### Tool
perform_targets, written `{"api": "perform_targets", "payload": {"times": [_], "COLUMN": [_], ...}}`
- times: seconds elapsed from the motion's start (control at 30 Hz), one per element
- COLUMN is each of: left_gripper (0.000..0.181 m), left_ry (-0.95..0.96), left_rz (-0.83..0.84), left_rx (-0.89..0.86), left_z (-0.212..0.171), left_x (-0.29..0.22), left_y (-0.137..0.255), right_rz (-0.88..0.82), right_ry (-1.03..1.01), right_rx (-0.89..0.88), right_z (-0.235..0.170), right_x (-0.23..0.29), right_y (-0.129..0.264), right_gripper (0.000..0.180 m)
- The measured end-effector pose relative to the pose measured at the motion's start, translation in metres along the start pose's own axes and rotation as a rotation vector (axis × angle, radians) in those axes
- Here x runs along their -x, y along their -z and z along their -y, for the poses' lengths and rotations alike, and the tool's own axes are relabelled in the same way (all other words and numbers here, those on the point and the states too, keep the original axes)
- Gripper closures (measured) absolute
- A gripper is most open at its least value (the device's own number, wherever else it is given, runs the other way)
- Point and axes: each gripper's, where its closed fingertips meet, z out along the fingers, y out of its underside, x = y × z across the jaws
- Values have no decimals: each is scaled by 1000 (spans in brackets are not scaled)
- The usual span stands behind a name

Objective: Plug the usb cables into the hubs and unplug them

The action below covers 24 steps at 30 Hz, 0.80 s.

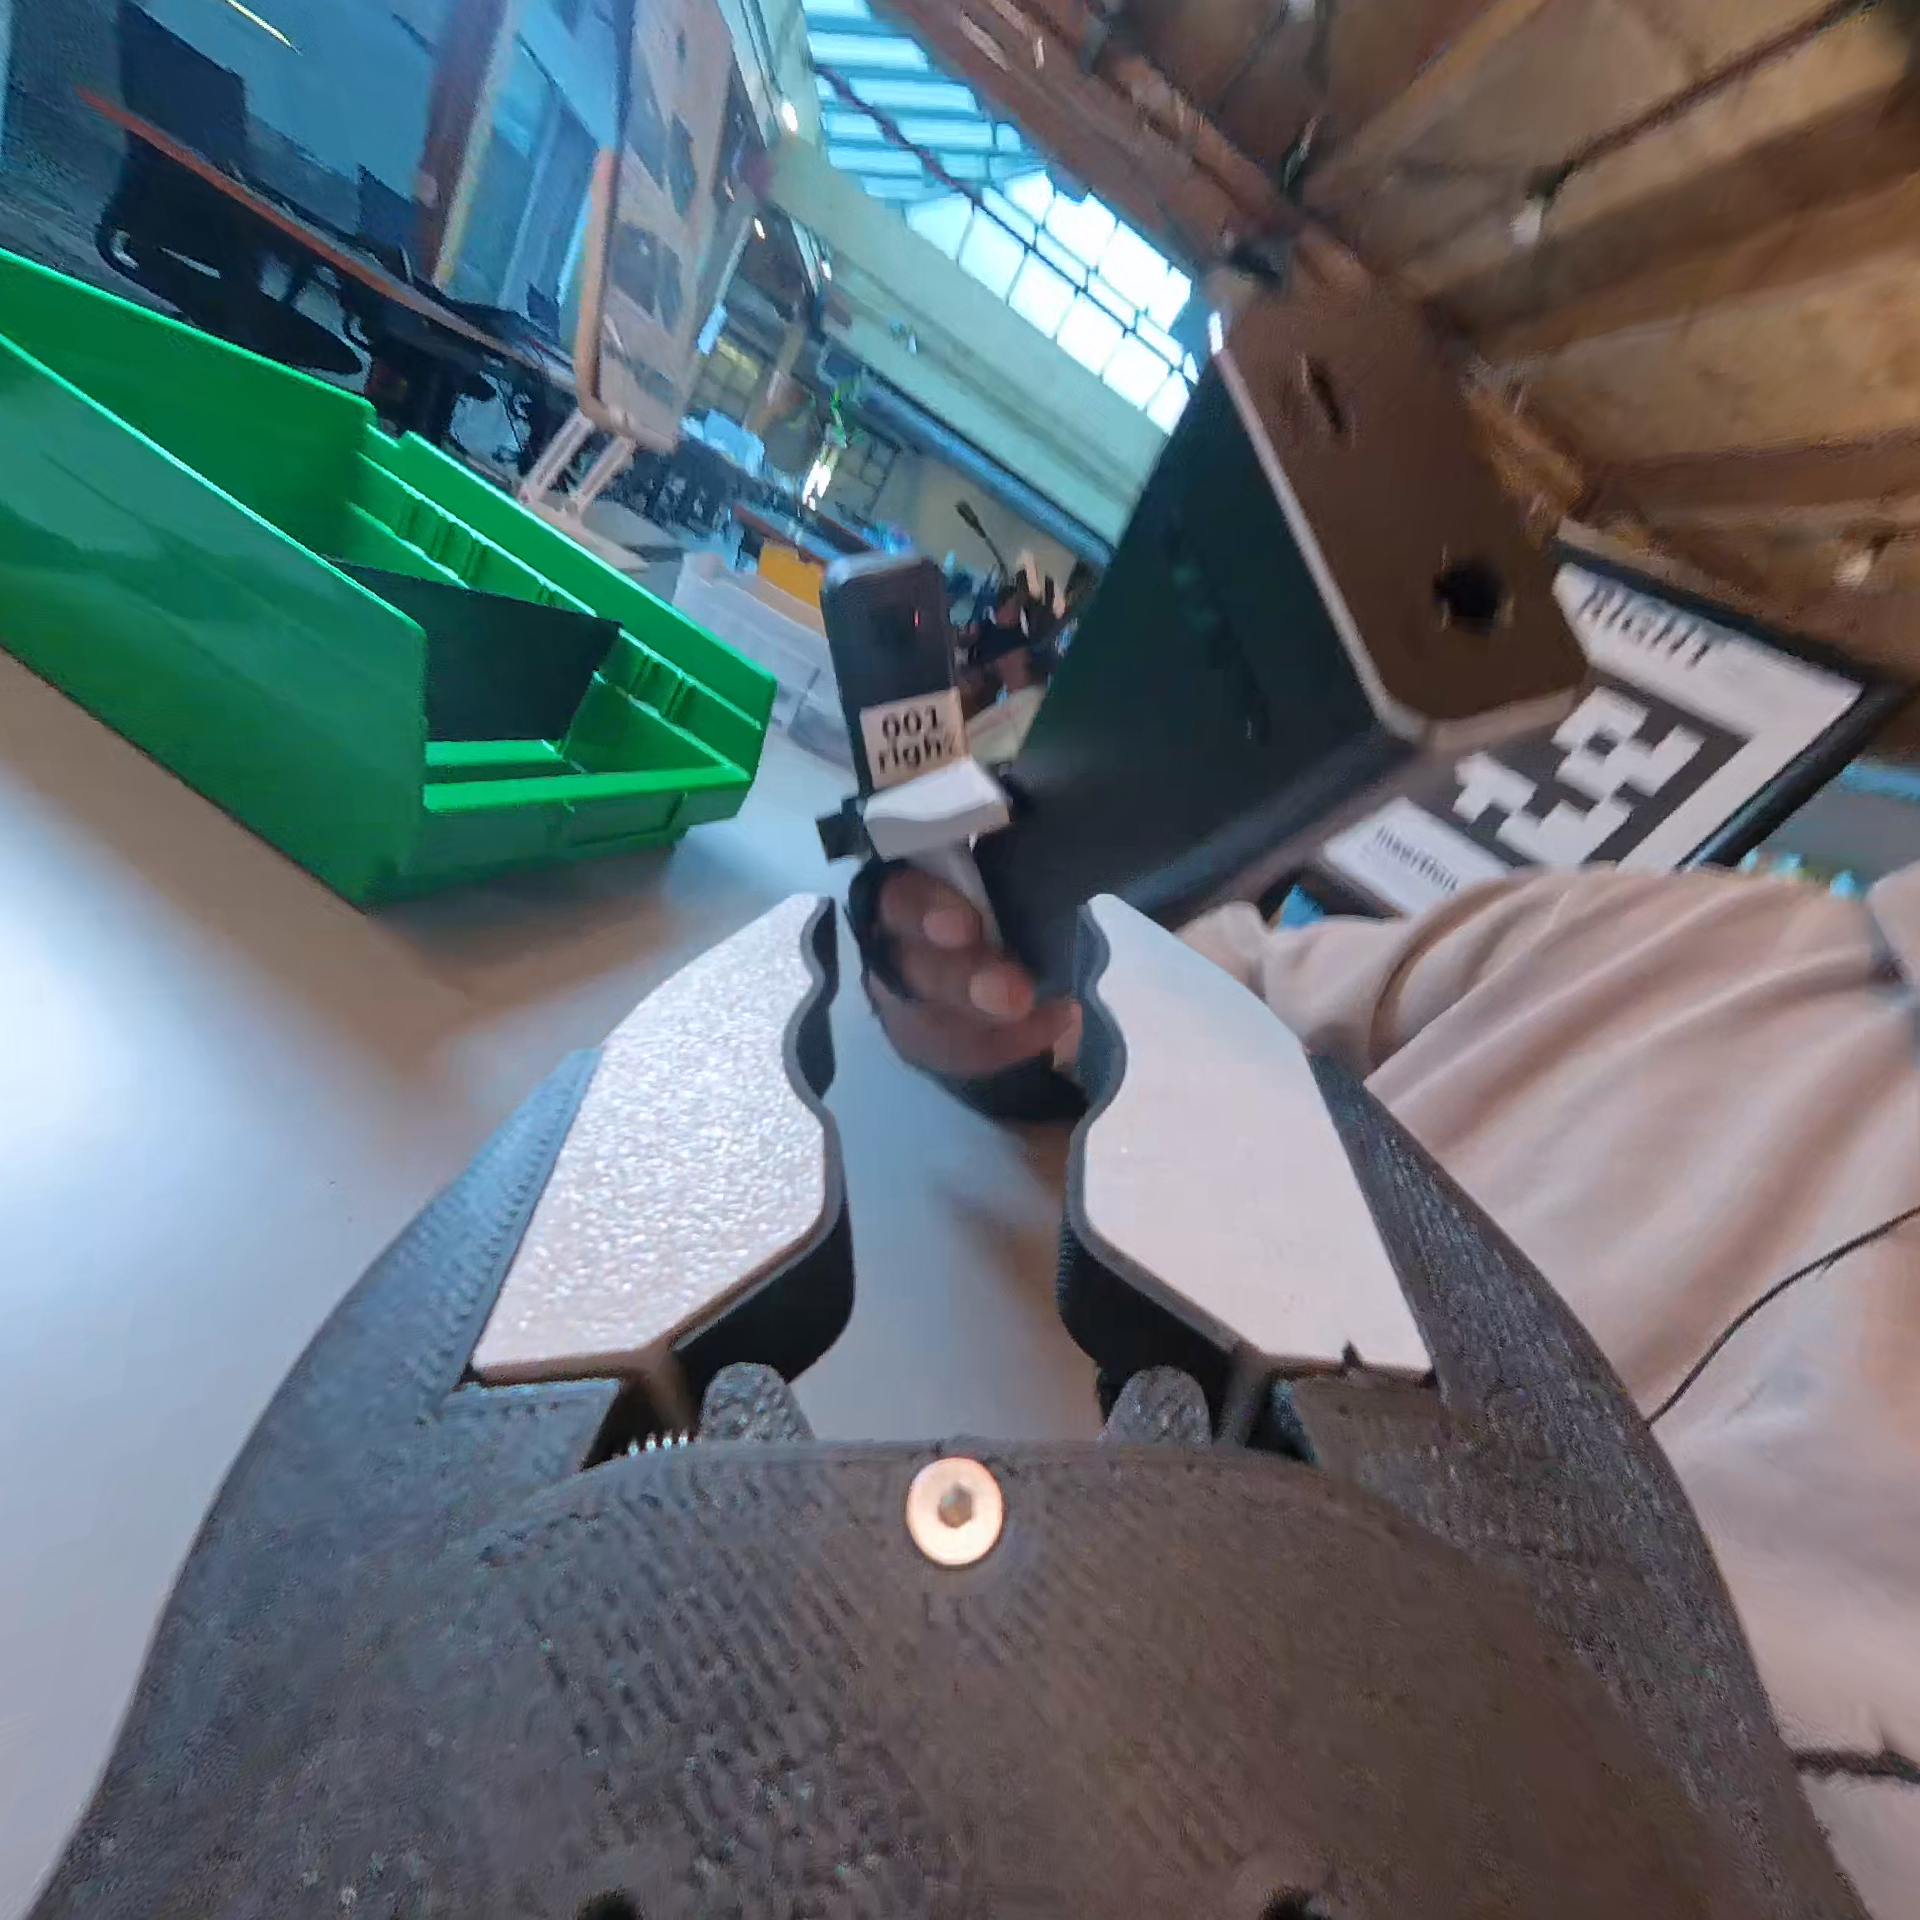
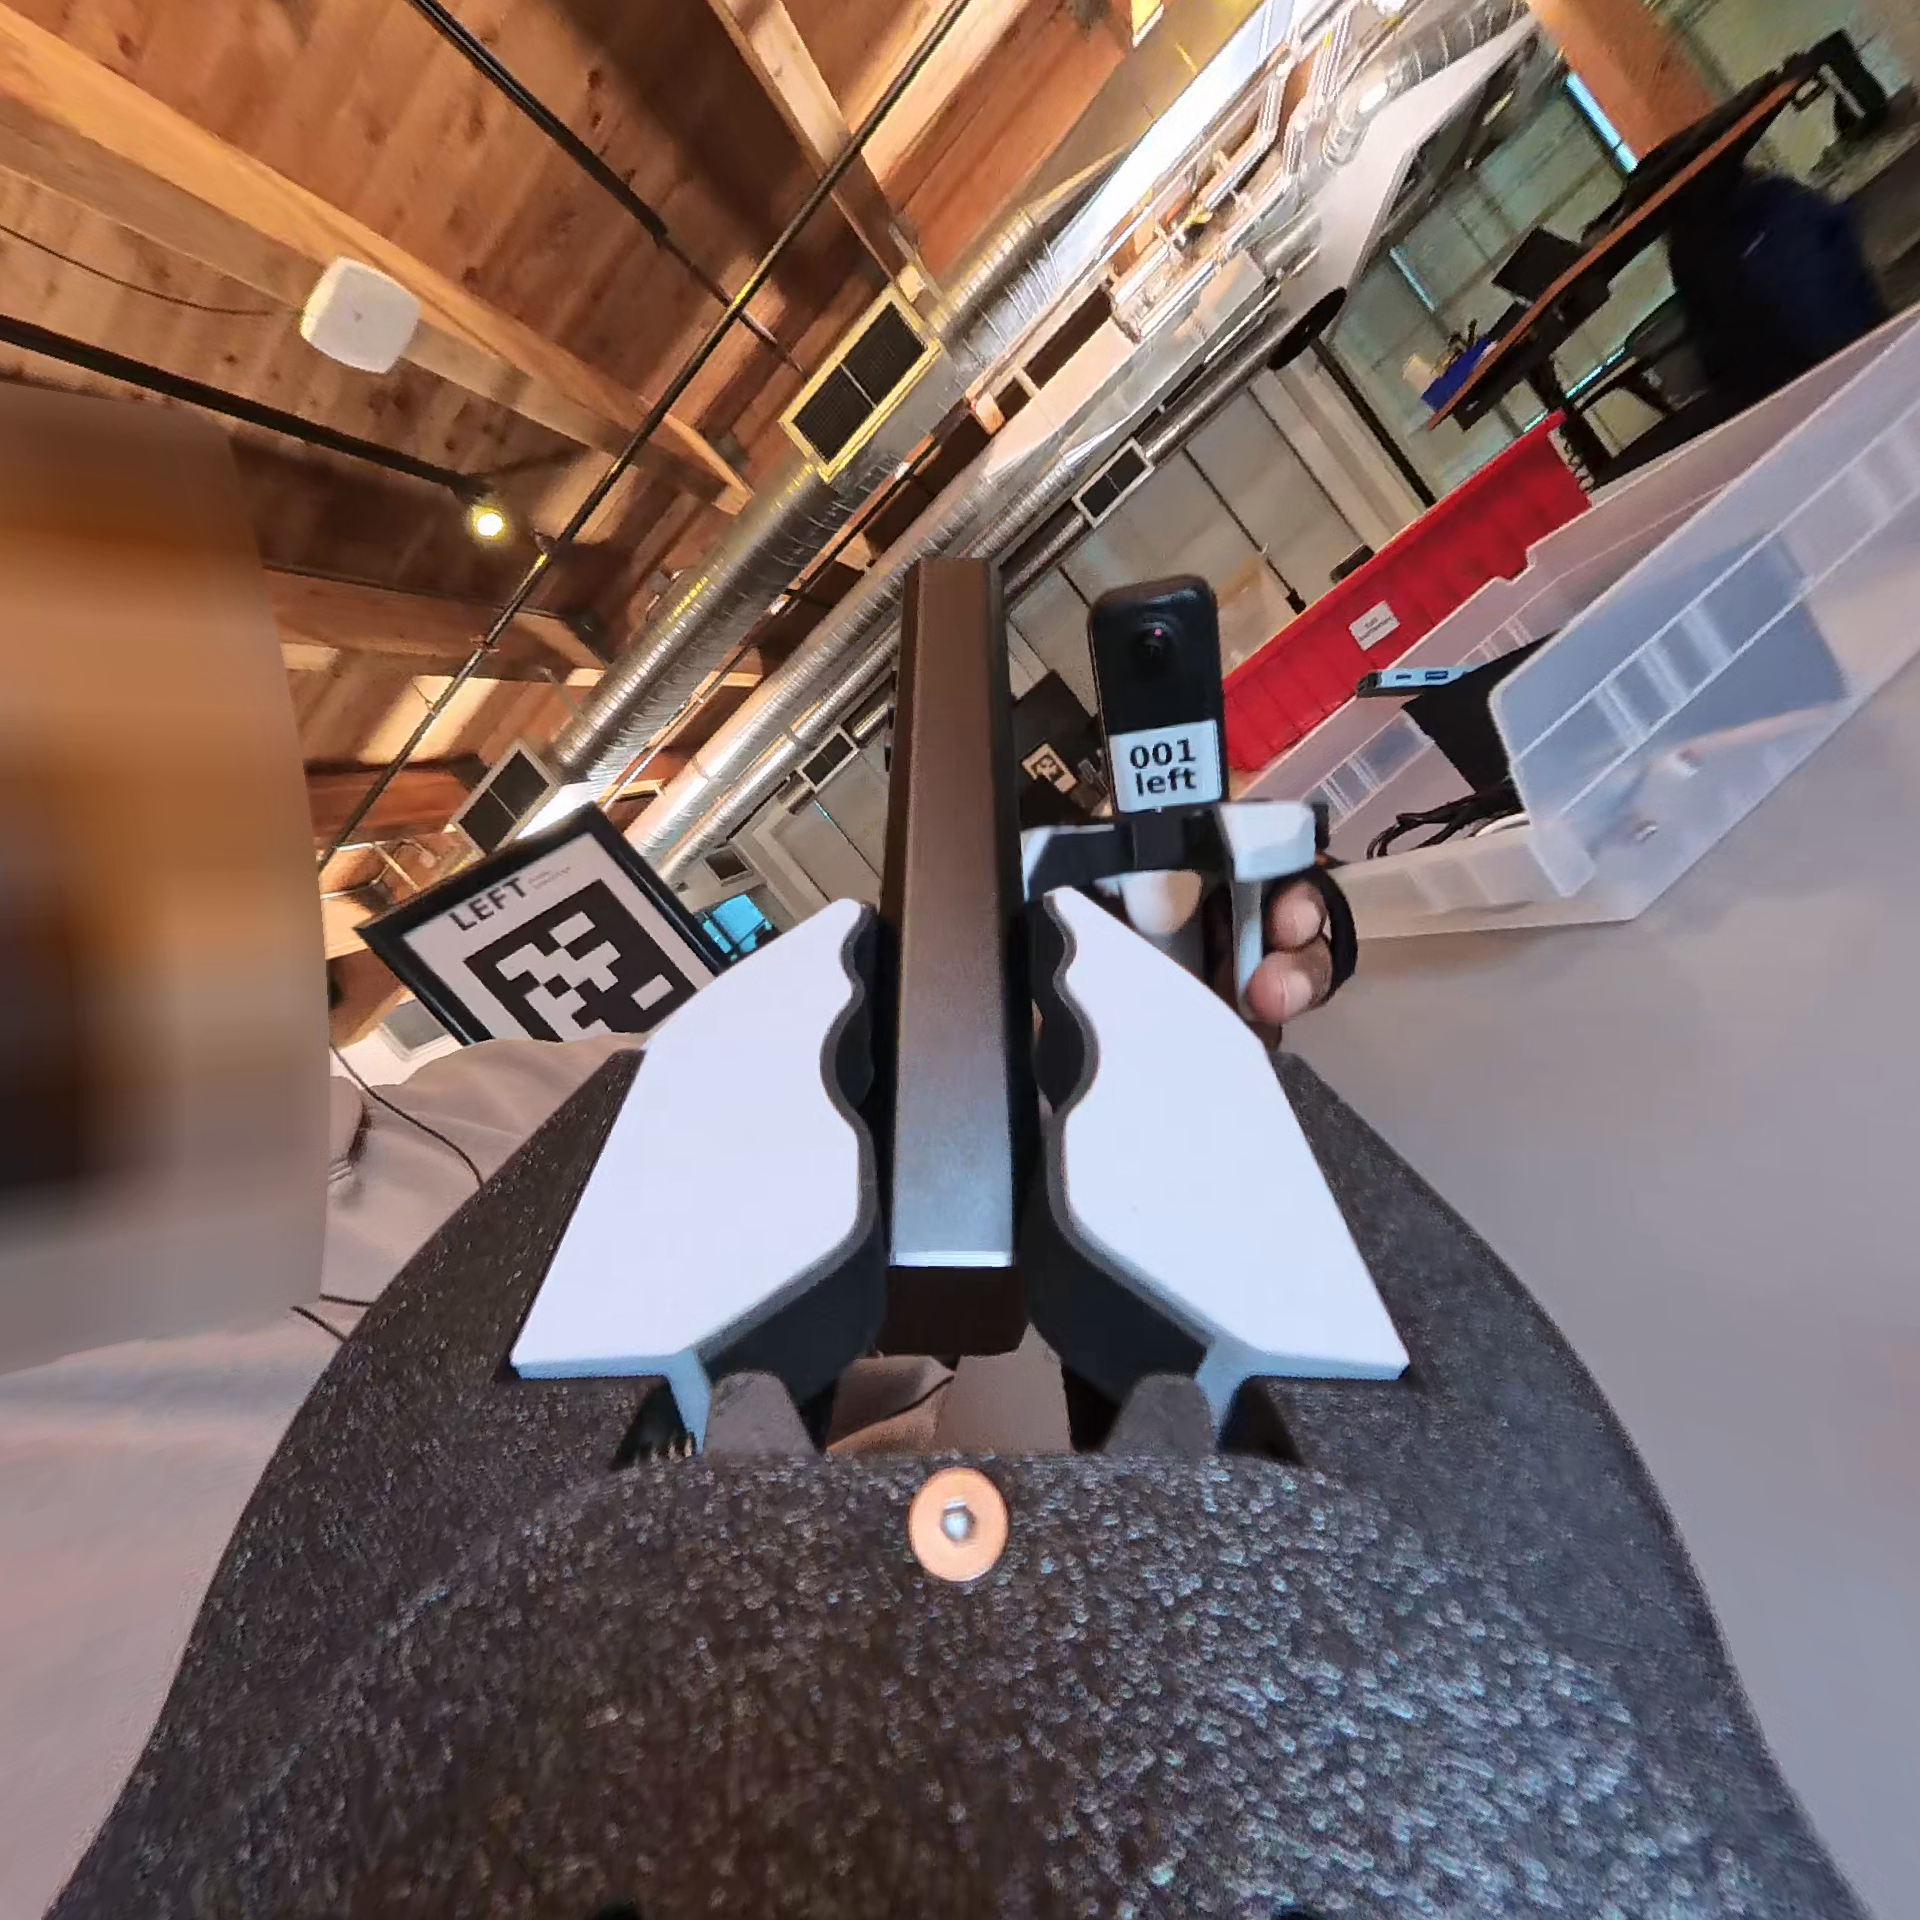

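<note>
Right claw [image 2: 951, 997] clamping dark hub [image 2: 948, 935], left claw [image 1: 956, 997] empty

We see a bright green bin [image 1: 312, 623], a red bin [image 2: 1403, 634], pale grey fingers [image 2: 727, 1143] on speckled black mounts, and a black-and-white checkered marker card [image 2: 561, 956].

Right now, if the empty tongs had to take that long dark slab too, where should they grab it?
Take the dark slab by its free far end, pinching its broad flat faces from the side. The right tongs clamp its near end, and the left tongs stand open.
</note>
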Motion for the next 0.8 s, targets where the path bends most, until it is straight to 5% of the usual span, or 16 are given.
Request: {"api": "perform_targets", "payload": {"times": [0.07,0.3,0.4,0.6,0.8], "left_gripper": [121,117,151,153,152], "left_ry": [-70,-116,-301,-527,-571], "left_rz": [8,-63,-7,-143,-228], "left_rx": [62,-45,-69,100,210], "left_z": [-11,4,17,-1,-22], "left_x": [-1,-26,-28,-53,-66], "left_y": [-3,-16,-17,-2,-7], "right_rz": [-14,-121,-208,-189,-199], "right_ry": [44,325,518,693,775], "right_rx": [-27,-105,2,306,566], "right_z": [6,24,1,-47,-95], "right_x": [3,7,0,-4,-16], "right_y": [3,11,-3,-18,-26], "right_gripper": [152,152,151,151,133]}}
